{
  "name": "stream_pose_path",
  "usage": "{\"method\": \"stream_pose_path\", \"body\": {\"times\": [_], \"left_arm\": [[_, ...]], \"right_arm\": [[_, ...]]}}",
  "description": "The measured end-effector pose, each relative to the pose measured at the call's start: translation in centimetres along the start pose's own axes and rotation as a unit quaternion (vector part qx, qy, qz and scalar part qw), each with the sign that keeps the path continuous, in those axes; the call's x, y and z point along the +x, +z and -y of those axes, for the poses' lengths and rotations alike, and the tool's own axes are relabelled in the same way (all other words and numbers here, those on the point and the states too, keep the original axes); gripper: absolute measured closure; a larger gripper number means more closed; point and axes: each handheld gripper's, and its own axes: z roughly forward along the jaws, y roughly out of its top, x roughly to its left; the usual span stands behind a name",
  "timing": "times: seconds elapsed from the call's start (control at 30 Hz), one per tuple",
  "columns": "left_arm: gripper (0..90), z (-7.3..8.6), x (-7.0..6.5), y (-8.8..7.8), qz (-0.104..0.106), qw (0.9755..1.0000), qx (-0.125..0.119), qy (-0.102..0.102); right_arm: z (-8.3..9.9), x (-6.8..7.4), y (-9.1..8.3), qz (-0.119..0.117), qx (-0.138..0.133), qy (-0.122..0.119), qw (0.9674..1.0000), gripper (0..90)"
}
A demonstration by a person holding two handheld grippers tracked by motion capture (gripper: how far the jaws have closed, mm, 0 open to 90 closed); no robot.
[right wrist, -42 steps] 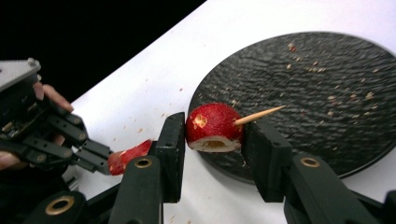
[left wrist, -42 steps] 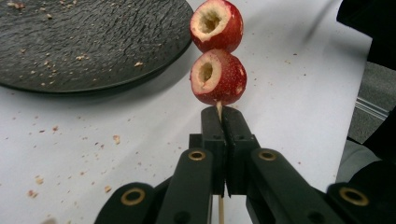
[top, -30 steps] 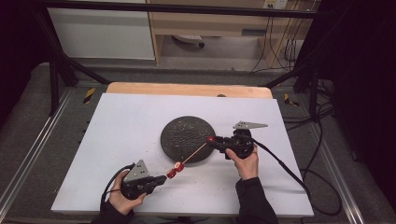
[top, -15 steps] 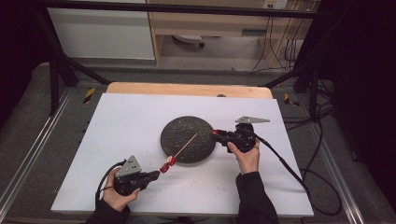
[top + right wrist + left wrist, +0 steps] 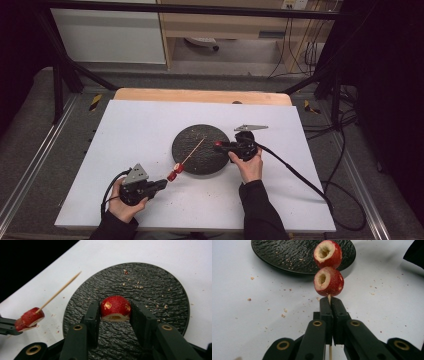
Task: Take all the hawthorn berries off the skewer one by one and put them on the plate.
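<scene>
My left gripper is shut on the lower end of a thin wooden skewer that slants up over the black round plate. Two red fruit pieces sit on the skewer just past the jaws, their pale hollow cores facing the camera. My right gripper hovers at the plate's right edge and is shut on a third red fruit piece. In the right gripper view the skewer with its fruit shows at the left.
The white table board carries small crumbs near the plate. A grey three-cornered plate tops the right gripper. Cables trail from both grippers. A wooden strip borders the far edge.
The right gripper has pulled a fruit piece off the skewer's tip and moved right, away from it. The left gripper has drawn back toward the lower left with the skewer.
</scene>
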Motion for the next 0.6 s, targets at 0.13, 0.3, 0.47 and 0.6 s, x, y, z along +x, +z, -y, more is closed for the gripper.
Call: {"method": "stream_pose_path", "body": {"times": [0.13, 0.3, 0.47, 0.6], "left_arm": [[88.1, 0.0, 0.2, 0.1, -0.005, 1.0000, 0.000, -0.005], [88.2, 0.0, 0.4, 0.2, -0.014, 0.9998, 0.000, -0.012], [88.2, 0.0, 0.4, 0.2, -0.014, 0.9998, 0.000, -0.013], [88.2, 0.0, 0.4, 0.2, -0.013, 0.9998, 0.000, -0.013]], "right_arm": [[0.1, 0.0, 1.4, 0.007, 0.013, 0.000, 0.9999, 61.2], [0.6, -0.1, 3.1, 0.015, 0.027, 0.006, 0.9995, 61.2], [1.2, -0.4, 4.2, 0.027, 0.042, 0.002, 0.9987, 61.2], [1.6, -0.5, 4.6, 0.034, 0.054, -0.004, 0.9980, 61.0]]}}
